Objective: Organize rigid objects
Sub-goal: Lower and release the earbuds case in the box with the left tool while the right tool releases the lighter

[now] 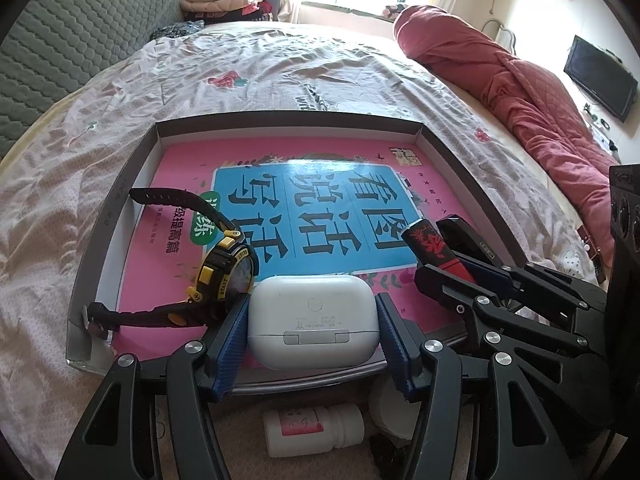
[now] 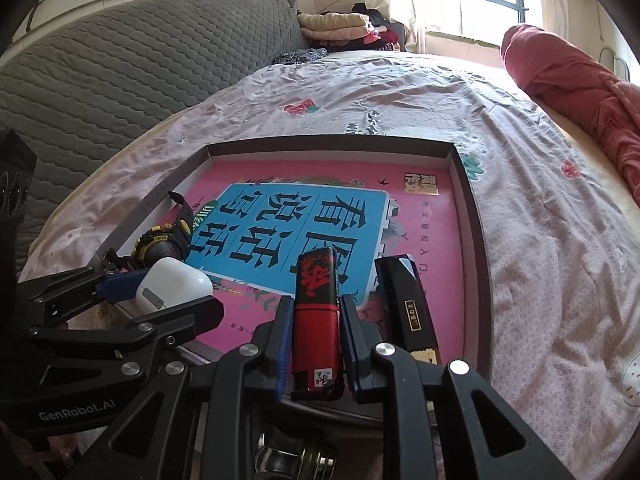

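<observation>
While the left gripper (image 1: 312,332) brackets the white earbud case (image 1: 313,322) crosswise (contact unclear), the right gripper (image 2: 316,340) stands clamped on the red lighter (image 2: 316,320), its long axis running straight ahead between the jaws.

"START" on the watch (image 1: 224,276); "GenRobot.AI" on the left tongs (image 2: 160,280).

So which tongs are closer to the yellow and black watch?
Left. The left tongs are shut on the white earbud case, which sits right beside the watch. The right tongs grip a red and black lighter farther along the tray.
</observation>
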